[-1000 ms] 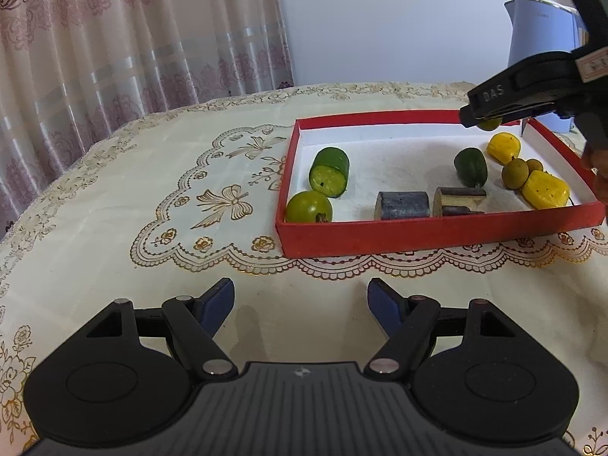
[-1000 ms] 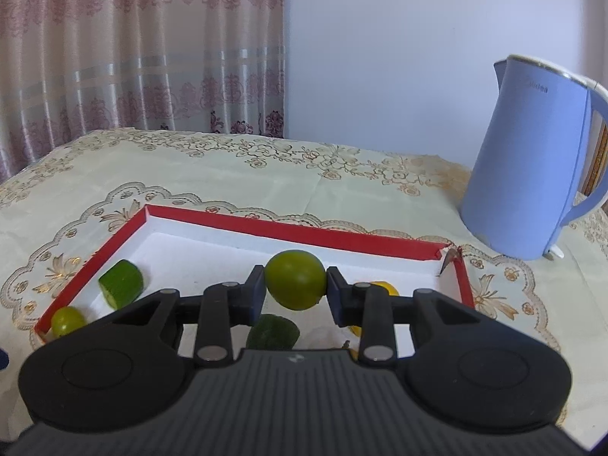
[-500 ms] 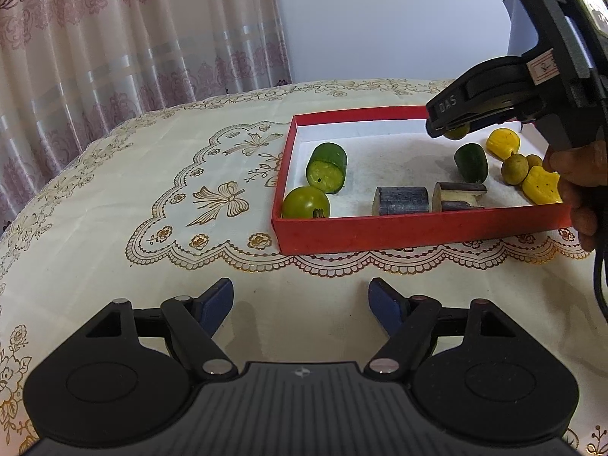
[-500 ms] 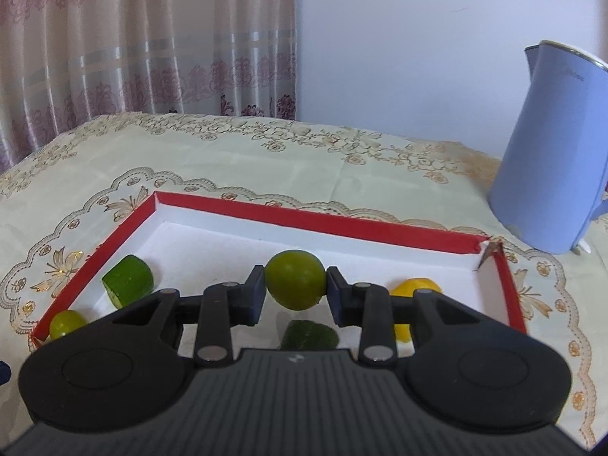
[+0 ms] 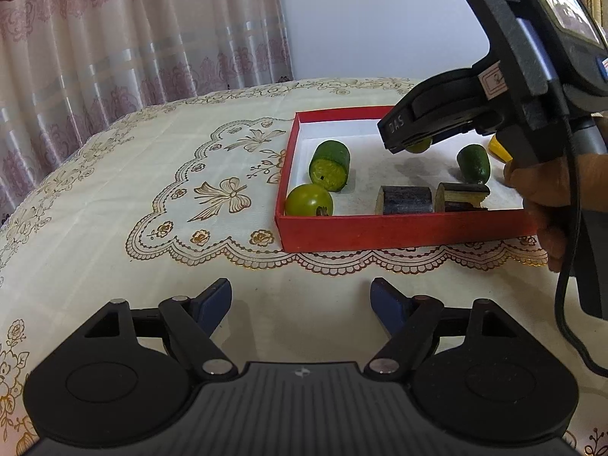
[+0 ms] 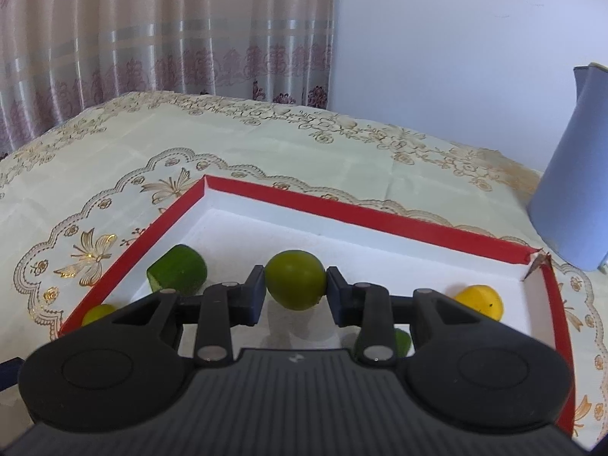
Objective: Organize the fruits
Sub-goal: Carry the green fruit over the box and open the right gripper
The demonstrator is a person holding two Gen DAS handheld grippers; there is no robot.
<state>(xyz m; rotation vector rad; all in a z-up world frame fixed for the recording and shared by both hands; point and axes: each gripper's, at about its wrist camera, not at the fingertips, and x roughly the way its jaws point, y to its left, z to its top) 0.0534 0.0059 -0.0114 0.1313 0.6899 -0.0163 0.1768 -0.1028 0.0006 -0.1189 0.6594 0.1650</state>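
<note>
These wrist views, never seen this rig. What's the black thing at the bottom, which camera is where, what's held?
No robot arm here: a person holds a two-finger gripper in each hand, and a fisheye camera on each looks along its fingers, so the black shape at the bottom is the gripper itself. In the left wrist view the left gripper is over the embroidered tablecloth; its jaws have just been opening and hold nothing. Beyond it is a red tray with a green tomato, a cut cucumber piece and dark cylinder pieces. In the right wrist view the right gripper grips a round green fruit above the tray. A blue kettle stands behind.
</note>
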